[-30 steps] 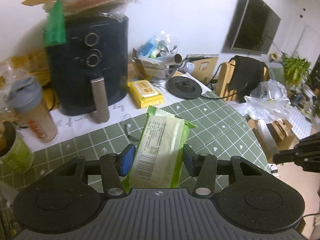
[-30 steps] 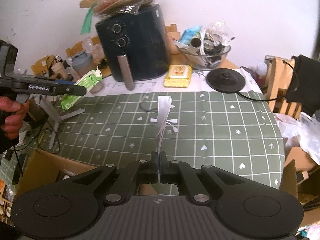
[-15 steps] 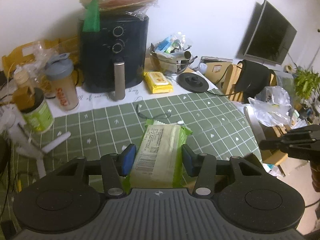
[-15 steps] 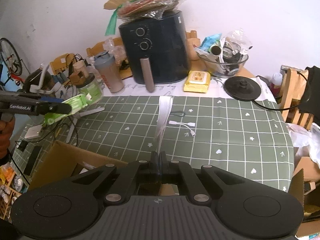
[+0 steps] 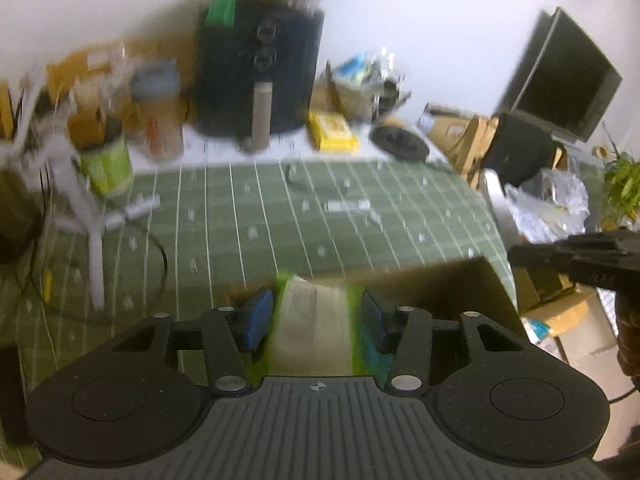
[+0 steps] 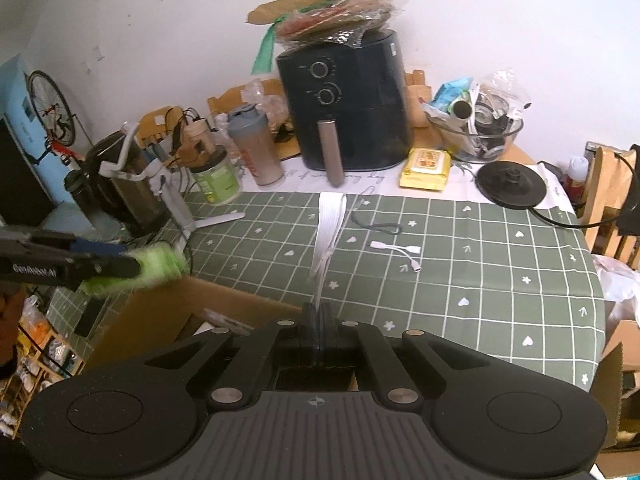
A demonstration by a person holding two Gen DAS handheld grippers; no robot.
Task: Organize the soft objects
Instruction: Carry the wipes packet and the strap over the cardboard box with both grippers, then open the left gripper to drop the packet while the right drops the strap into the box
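We see a surface under green grid-patterned cloth, a glossy black air fryer against the white wall. Our left tool pinches a soft green wipes pack above a cardboard box; our right tool, pressed together, holds a limp white strap over the surface.

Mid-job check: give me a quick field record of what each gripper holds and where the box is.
left gripper: shut on green wipes pack, carried above the box edge
right gripper: shut on white strap, strap sticks forward over the table
cardboard box: open, at the near table edge, below both grippers
table: green grid cloth; small white cable lies loose
image quality: left wrist view blurred
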